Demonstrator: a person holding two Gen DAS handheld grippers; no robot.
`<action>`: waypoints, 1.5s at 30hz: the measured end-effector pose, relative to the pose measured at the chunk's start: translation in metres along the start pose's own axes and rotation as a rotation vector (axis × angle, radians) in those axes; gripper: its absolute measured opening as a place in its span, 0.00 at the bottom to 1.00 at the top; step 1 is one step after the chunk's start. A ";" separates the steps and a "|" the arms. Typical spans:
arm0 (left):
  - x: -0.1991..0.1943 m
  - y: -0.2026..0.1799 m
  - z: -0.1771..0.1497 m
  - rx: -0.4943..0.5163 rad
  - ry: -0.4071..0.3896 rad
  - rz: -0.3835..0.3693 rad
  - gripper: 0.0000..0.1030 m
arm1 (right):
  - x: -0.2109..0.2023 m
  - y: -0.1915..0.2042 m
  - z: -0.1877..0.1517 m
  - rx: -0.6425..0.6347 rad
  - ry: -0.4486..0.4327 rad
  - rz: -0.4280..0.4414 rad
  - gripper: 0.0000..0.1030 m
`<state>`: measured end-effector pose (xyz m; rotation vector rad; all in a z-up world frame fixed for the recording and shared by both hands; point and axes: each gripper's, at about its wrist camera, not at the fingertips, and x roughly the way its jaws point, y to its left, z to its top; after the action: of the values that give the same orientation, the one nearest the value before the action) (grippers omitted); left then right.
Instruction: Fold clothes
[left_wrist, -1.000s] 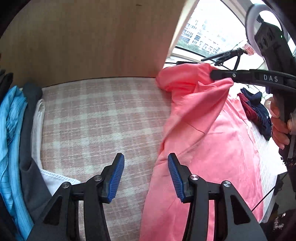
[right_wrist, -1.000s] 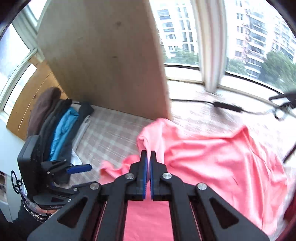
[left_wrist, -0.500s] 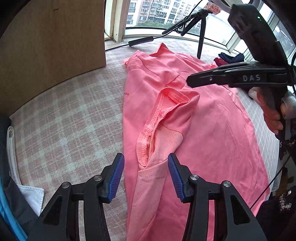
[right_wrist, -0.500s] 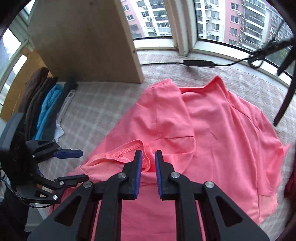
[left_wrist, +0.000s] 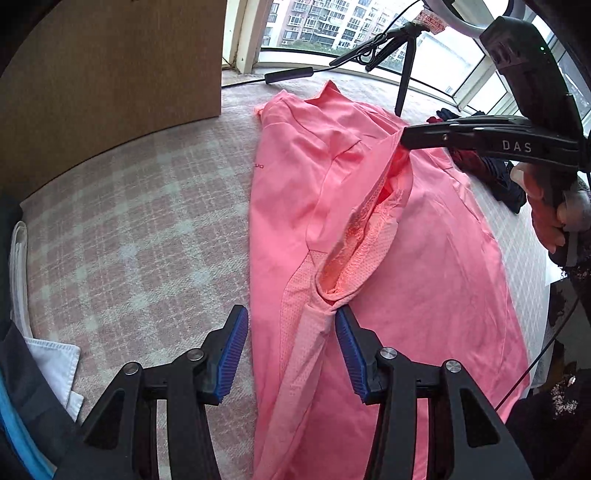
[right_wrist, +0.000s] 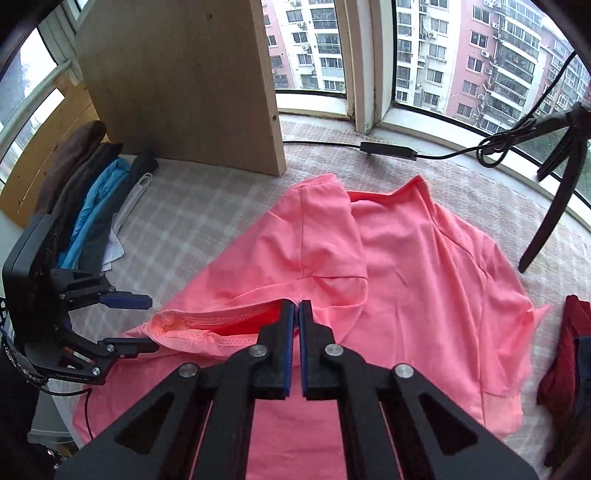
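**A:** What is shown, and which step is in hand?

**B:** A coral-pink shirt (left_wrist: 388, 258) is spread on a pink-and-white checked cloth (left_wrist: 140, 229) covering the surface. One side panel is being folded over toward the middle. The right gripper (right_wrist: 296, 314) is seen clamped shut on the turned-up hem edge. The left gripper (left_wrist: 291, 339) is held half open around the mesh side seam, with nothing pinched.

**A:** What is called for next?

**B:** Probably, the pinched edge must be laid flat and released, and the fold smoothed.

**A:** And the room?

**B:** A wooden panel (right_wrist: 184, 81) is stood behind the cloth. Stacked garments (right_wrist: 88, 199) are piled at the left. A tripod (right_wrist: 554, 177), a cable, and curved windows facing apartment blocks are seen beyond.
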<state>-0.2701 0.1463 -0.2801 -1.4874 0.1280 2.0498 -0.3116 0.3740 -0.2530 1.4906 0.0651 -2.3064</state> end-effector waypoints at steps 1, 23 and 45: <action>0.001 -0.002 0.000 0.006 0.002 -0.006 0.46 | -0.002 -0.003 -0.002 0.011 0.002 -0.010 0.03; 0.009 -0.051 0.023 0.184 0.037 -0.028 0.46 | 0.019 -0.025 -0.021 0.050 0.115 -0.061 0.04; 0.010 -0.043 -0.043 0.147 0.109 -0.052 0.47 | 0.049 0.080 -0.085 -0.114 0.124 0.276 0.05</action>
<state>-0.2144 0.1678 -0.2939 -1.4952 0.2749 1.8762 -0.2277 0.3071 -0.3193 1.4821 0.0222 -1.9599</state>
